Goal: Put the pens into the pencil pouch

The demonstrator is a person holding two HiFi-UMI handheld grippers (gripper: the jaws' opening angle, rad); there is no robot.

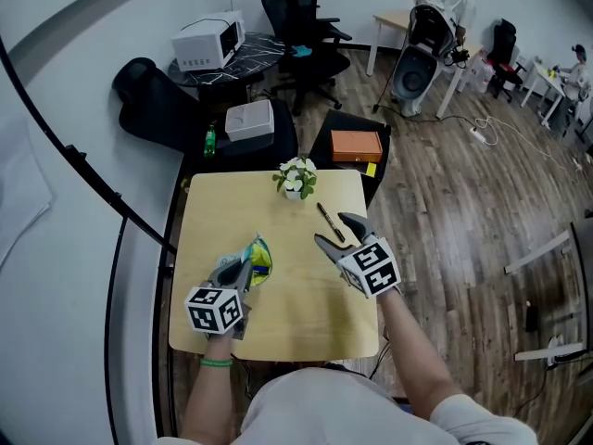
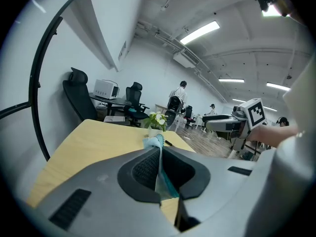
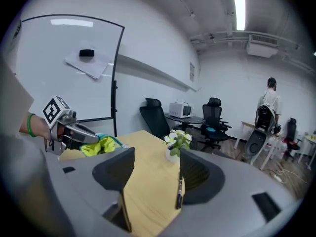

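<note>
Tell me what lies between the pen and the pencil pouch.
Nothing: the head view shows bare tabletop between the pen and the pencil pouch held in the left tool.

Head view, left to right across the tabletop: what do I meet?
Left gripper → pencil pouch that it pinches → potted flowers → black pen. The open right gripper overlaps the pen, so I leave it out of the order.

one pen [image 1: 330,222], one pencil pouch [image 1: 259,258] and one potted plant [image 1: 296,178] on one table [image 1: 287,327].
</note>
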